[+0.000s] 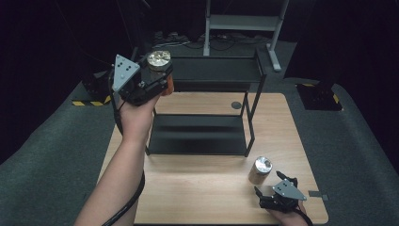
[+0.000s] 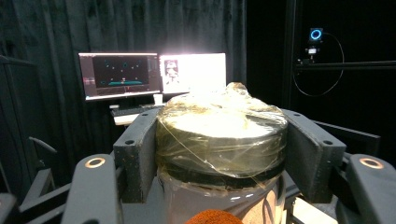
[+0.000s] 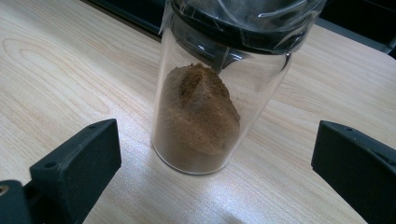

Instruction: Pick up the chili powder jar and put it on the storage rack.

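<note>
Above table (image 1: 188, 197), raised left hand (image 1: 134, 115) grips jar (image 1: 160, 70).

A recording lab — black curtains (image 2: 56, 28) all round, two lit monitors (image 2: 154, 74), a mounted camera (image 2: 315, 35) — with a wooden table (image 1: 202, 188).

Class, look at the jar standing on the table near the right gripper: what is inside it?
The jar holds brown powder, heaped higher on one side and filling roughly the lower half. The dark lid, wrapped in clear film, hides whatever lies directly beneath it.
</note>
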Tool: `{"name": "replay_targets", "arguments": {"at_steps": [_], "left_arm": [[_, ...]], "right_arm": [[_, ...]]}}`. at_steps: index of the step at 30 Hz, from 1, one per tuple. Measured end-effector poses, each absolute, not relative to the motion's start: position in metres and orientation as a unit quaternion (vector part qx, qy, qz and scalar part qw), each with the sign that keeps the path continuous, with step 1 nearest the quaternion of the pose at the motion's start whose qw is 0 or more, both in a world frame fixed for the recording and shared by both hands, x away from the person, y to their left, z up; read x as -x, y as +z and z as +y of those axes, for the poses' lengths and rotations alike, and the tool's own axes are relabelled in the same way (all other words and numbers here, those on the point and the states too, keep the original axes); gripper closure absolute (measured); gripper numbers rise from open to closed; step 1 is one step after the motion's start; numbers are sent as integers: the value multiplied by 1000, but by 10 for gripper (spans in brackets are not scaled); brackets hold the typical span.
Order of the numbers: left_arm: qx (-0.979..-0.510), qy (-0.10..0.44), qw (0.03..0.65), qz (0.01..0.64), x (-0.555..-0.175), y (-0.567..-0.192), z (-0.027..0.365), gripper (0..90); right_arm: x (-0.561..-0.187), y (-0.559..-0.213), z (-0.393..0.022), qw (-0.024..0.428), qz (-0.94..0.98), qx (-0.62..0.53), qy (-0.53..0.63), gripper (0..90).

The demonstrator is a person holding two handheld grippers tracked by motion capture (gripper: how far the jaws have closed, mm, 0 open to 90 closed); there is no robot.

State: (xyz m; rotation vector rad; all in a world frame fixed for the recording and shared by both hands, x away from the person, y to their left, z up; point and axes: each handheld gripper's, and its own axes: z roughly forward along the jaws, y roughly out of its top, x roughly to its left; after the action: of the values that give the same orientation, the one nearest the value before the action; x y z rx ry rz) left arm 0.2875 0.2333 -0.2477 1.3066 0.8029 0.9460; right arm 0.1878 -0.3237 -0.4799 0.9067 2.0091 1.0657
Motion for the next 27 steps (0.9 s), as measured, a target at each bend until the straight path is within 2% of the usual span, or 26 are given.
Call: {"name": "replay_targets", "arguments": {"at_steps": [27], "left_arm": [[-569,412,608,369,-338,-236,204,343]], "right_arm": [[-188,-480,-326,337,771,-348,414,4]]}}
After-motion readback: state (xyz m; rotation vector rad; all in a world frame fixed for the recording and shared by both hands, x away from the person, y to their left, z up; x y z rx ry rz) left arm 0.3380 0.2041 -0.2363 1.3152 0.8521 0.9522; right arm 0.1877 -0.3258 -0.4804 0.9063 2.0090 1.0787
